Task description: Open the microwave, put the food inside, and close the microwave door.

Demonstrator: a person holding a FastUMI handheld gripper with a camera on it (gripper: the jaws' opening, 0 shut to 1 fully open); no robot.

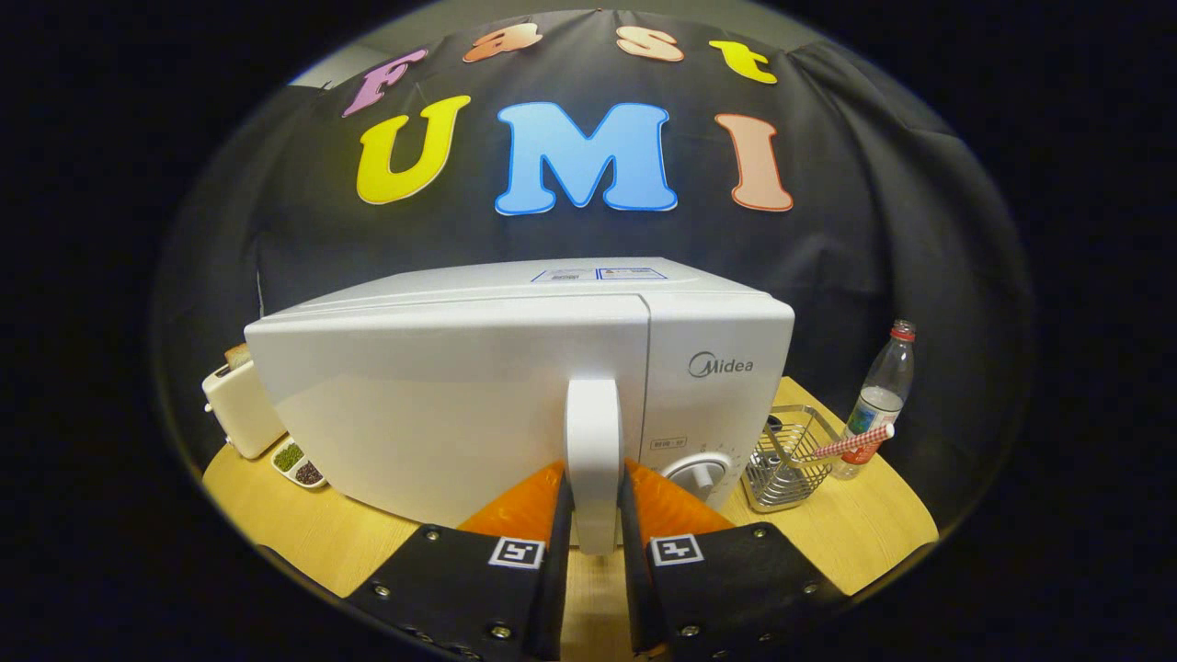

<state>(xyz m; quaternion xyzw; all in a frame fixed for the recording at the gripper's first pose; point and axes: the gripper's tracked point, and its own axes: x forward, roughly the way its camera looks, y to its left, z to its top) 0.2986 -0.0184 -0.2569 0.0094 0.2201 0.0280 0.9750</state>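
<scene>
Landmark: the white microwave (pixel 515 368) stands on a round wooden table (pixel 303 524), its door (pixel 441 405) shut flat against the body.
Gripper: the gripper (pixel 595 515) has its two fingers pressed against either side of the door's upright white handle (pixel 593 450), narrow and clamped on it.
Hidden: the microwave's inside cannot be seen behind the closed door; the handle's lower end and part of the control dial (pixel 699 473) sit behind the fingers.
Food: not clear which item is the food; nothing edible lies between the fingers.
Toaster: a cream toaster (pixel 241 405) stands left of the microwave, half covered by it, with a slice of bread (pixel 237 355) poking from the top.
Small dish: a divided dish (pixel 298 462) lies by the microwave's left front corner, green bits in one part and dark bits in the other; what they are is too small to tell.
Wire basket: a metal basket (pixel 782 464) stands just right of the microwave; a red-and-white checked stick-like thing (pixel 851 443) rests across its rim.
Bottle: a clear plastic bottle (pixel 878 395) with a red cap stands right of the basket, upright.
</scene>
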